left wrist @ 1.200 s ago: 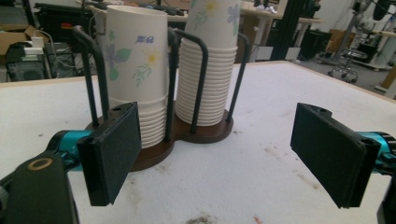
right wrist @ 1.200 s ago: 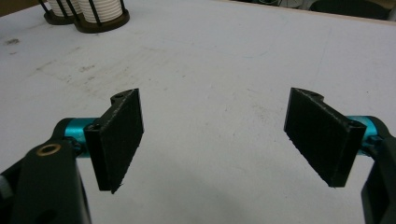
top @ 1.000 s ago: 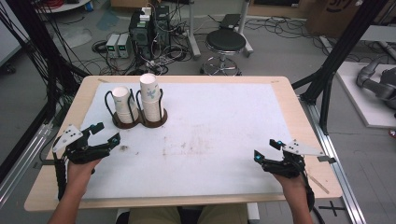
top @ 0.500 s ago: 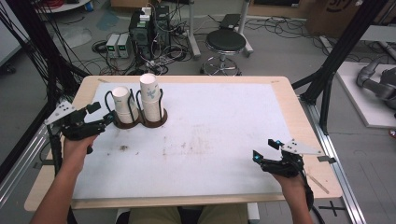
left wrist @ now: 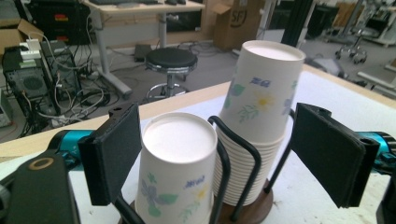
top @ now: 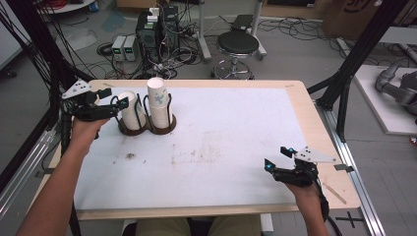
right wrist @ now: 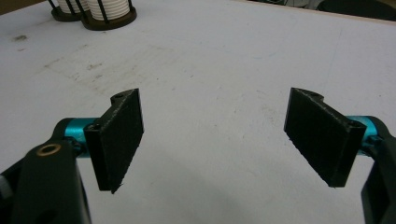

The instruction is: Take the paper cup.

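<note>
Count: 2 stacks of paper cups, 1 dark round-based wire holder with 2 bays, 2 grippers.

The holder (top: 147,129) stands at the far left of the white surface (top: 221,147). The shorter cup stack (top: 132,111) sits in its left bay, the taller cup stack (top: 158,103) in its right bay, as the high view shows them. All cups are upside down, flat bottoms up. They are white with a printed pattern of blue and yellow flowers and green leaves. In the left gripper view, ribbed rims of nested cups show below the outer cup of the taller stack (left wrist: 261,100), between the black wires.

The left gripper (top: 109,103) is held at the holder's left side, jaws wide apart and gripping nothing. In its own view the shorter stack (left wrist: 176,168) lies just inside the left jaw; contact cannot be judged.

The right gripper (top: 276,158) is at the near right of the surface, well apart from the holder, jaws wide apart and empty above the bare white surface, which carries faint brown smudges.
</note>
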`<state>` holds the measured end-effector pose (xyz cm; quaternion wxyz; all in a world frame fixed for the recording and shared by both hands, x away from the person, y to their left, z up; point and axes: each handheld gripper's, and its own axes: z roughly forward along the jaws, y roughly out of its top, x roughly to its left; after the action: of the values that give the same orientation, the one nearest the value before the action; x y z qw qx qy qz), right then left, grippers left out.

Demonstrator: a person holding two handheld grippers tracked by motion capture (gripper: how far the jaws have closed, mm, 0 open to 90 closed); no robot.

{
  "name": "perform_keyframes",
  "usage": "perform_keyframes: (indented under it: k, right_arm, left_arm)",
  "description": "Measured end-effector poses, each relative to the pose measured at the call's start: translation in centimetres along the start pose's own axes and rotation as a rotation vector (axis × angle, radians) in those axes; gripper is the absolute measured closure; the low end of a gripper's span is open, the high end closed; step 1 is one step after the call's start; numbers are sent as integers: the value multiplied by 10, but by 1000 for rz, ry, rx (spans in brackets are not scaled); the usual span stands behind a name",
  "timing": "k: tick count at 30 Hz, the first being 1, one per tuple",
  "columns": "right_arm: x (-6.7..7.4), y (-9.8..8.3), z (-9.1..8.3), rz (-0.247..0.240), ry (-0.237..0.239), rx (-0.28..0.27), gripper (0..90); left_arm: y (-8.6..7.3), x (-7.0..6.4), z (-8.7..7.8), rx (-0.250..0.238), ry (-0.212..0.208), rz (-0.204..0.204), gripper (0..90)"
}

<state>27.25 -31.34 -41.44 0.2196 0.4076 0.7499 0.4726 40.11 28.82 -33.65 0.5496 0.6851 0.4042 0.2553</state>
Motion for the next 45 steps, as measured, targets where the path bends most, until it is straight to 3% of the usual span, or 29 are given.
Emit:
perform_keyframes:
  k: [5, 11, 18, 28, 32, 39, 45]
  right_arm:
    - [0, 0, 0, 2, 0, 4, 204]
    - [-2, -1, -1, 2, -4, 1, 204]
    - [-3, -2, -2, 4, -5, 2, 204]
    - [-3, -3, -2, 5, -4, 4, 204]
    - [-3, -3, -2, 7, -6, 5, 204]
    - [-3, -3, -2, 3, -3, 3, 204]
    - [-2, -2, -2, 10, -1, 7, 204]
  left_arm:
    - [6, 2, 20, 59, 17, 7, 167]
    - [7, 3, 35, 102, 69, 1, 169]
    - [3, 8, 41, 132, 94, -13, 189]
    - [-2, 11, 44, 176, 91, -13, 266]
    - [-4, 11, 43, 178, 82, 0, 357]
    - [1, 12, 38, 155, 83, -1, 364]
    - [16, 12, 29, 112, 94, 1, 368]
